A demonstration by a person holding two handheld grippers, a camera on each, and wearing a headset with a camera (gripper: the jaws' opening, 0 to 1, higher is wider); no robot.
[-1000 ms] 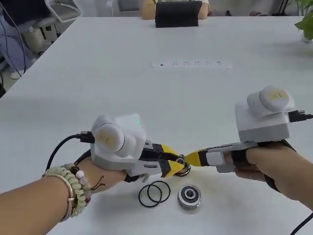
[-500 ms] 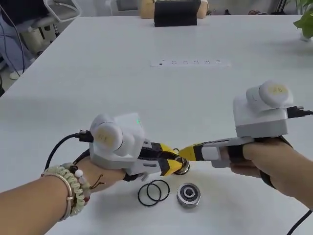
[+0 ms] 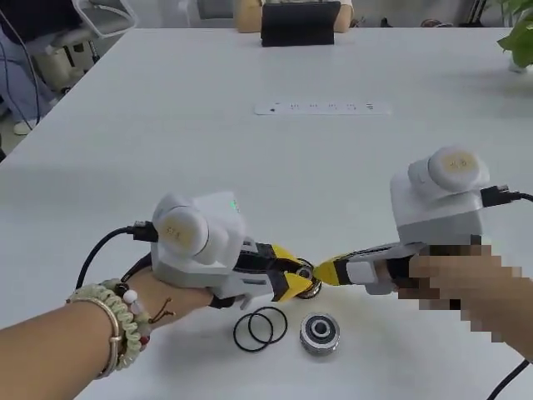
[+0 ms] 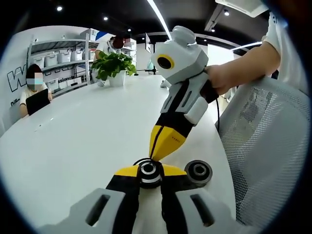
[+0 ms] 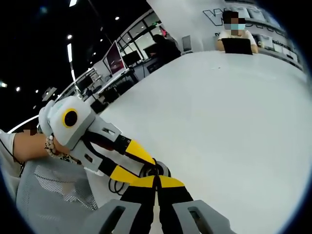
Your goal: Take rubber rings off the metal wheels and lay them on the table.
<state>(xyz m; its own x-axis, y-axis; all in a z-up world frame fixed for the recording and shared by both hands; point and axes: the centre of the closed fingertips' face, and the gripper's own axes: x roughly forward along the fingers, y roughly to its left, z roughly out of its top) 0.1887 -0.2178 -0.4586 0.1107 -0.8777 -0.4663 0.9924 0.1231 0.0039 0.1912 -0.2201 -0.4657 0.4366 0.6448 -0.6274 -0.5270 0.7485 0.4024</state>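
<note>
My left gripper point(image 3: 301, 282) is shut on a small metal wheel point(image 3: 308, 280) and holds it just above the table; in the left gripper view the wheel point(image 4: 149, 173) sits between the yellow jaw tips. My right gripper point(image 3: 321, 271) comes in from the right, its jaws together, and pinches the black rubber ring point(image 4: 143, 163) at the wheel's rim. In the right gripper view the wheel point(image 5: 160, 169) lies just past my shut jaws. Two loose rubber rings point(image 3: 261, 327) lie overlapping on the table below. A second wheel point(image 3: 320, 331) stands beside them.
The white table point(image 3: 275, 167) stretches far ahead, with a power strip point(image 3: 322, 107) at its middle. A person sits at a dark laptop point(image 3: 300, 23) at the far end. A plant point(image 3: 520, 42) is at the far right, and a mesh chair point(image 4: 273, 146) is behind the right hand.
The right gripper rose slightly, then dropped back down against the wheel, and its hand shifted a little left. The left gripper, loose rings and second wheel stayed put.
</note>
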